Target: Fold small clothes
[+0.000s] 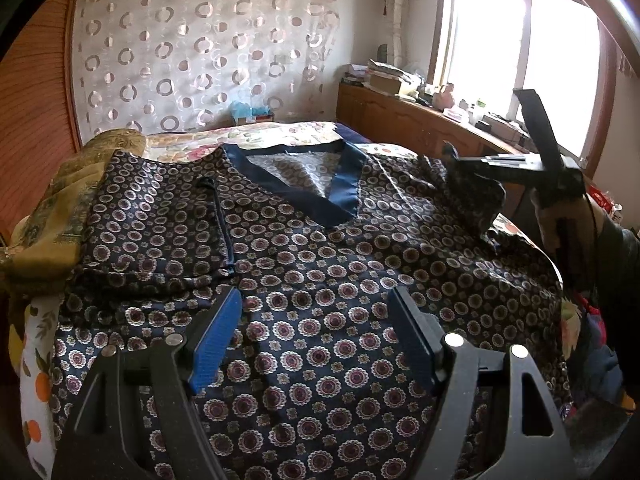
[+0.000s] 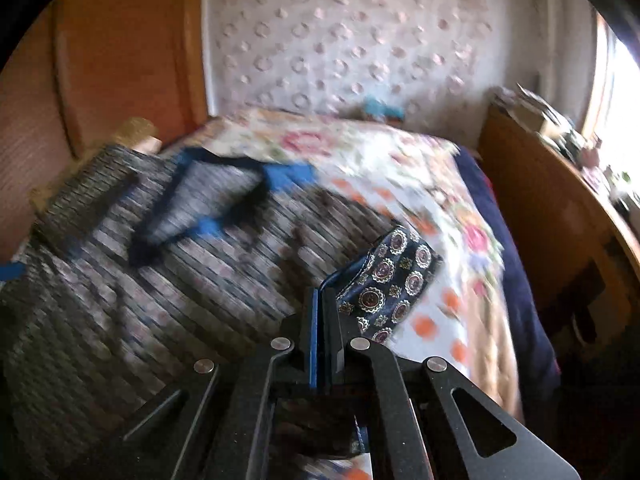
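Fabric fills most of the bed (image 1: 280,136): a dark patterned top (image 1: 320,280) with a blue V-neck band (image 1: 340,196) lies spread flat, neckline towards the far wall and hem towards the person. One sleeve (image 1: 160,220), on the left of the left wrist view, already lies folded in over the body of the garment.

The other sleeve (image 2: 396,280) is the part that matters now. The right hand-held gripper (image 2: 322,300) is clamped shut on its edge, with the cloth pinched between the blue pads and its free corner fanning out just beyond the tips. In the left wrist view the same sleeve looks lifted off the bed at the garment's right side, held up by the right hand-held gripper (image 1: 460,156). The right wrist view is heavily blurred, so finer detail of the fold line cannot be read.

The left hand-held gripper (image 1: 316,328) hovers over the lower middle of the top with its jaws spread wide and nothing between them, not touching the cloth as far as can be told.

The garment's long axis runs from hem to neckline, away from the person. The coming move probably carries the held sleeve across that axis, inward towards the centre, to mirror the folded side. The right hand is plainly the nearer one for this.
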Motion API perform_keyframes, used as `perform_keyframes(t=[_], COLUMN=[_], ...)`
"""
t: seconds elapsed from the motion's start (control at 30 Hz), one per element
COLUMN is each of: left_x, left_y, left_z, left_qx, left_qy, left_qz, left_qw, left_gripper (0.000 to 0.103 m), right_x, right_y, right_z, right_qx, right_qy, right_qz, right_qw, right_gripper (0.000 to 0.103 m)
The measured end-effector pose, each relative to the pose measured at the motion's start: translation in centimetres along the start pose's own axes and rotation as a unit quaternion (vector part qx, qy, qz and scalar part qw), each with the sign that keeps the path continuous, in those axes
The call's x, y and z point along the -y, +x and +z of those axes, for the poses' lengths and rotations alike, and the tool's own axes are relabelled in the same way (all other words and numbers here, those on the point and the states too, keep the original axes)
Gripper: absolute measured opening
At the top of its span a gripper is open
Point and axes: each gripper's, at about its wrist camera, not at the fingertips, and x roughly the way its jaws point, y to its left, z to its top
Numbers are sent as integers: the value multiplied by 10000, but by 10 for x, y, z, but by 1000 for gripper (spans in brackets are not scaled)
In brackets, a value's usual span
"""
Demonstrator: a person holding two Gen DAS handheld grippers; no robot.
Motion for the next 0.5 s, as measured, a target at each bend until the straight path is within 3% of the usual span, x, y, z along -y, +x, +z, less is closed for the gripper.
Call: perform_keyframes(t=[0.17,0.33,0.43,0.47,0.5], left_x=[-7,-9,-9,-9,-9], left_y=[-4,-4,-4,-4,-4], left_z=[-1,-1,-1,-1,-1], left_qx=[29,24,33,40,43], left_qy=[-63,-98,-95,-89,-79], left_qz=[20,20,7,1,0], left_qw=[10000,9999,9999,10000,10000], left_gripper=[76,76,76,76,76], right_x=[-26,-14,2,7,14], right_y=[-5,-16,-21,-23,-25], right_z=[11,4,-2,-5,-9], right_qx=[186,308,378,395,400], right_qy=[-166,-110,-41,29,104], right_qz=[447,776,664,630,661], right_qw=[9987,9964,9971,9972,9970], right_gripper=[2,5,34,55,65])
